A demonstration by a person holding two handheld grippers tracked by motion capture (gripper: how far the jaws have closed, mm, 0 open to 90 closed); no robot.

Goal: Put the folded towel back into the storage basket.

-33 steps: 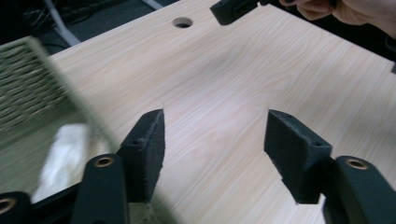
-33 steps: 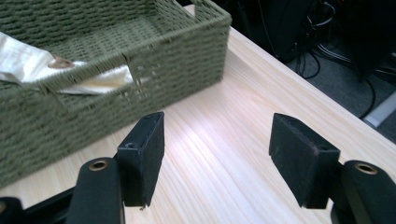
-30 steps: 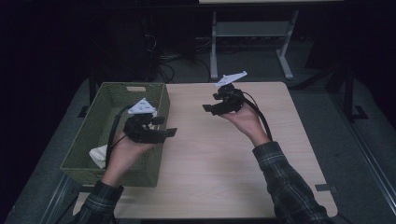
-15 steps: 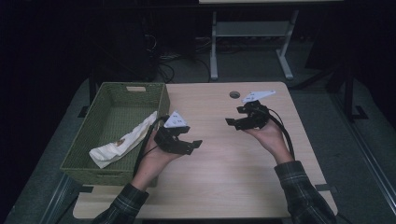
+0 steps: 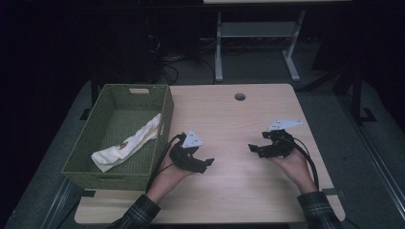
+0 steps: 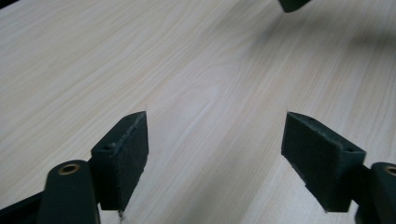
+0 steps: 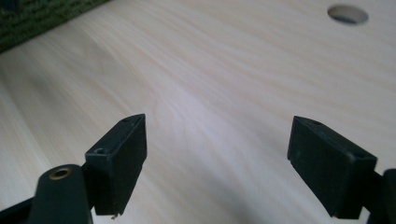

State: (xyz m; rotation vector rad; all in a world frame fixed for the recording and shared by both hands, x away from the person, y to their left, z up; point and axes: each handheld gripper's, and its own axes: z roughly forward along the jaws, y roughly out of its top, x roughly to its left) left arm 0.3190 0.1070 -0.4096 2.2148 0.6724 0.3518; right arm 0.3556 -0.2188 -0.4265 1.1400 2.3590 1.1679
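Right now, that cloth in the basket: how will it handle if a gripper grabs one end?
Probably floppy: the cloth lies crumpled and draped up the basket wall. Likely light, since it holds soft folds. It may drag or snag on the woven wall rather than lift clean.

green basket (image 5: 143,177), cream cloth (image 5: 129,143), plaid sleeves (image 5: 136,215)

Long, crumpled cream-white cloth (image 5: 128,143), lying slack and diagonal in woven green basket (image 5: 85,152), just left of left claw (image 5: 206,163).
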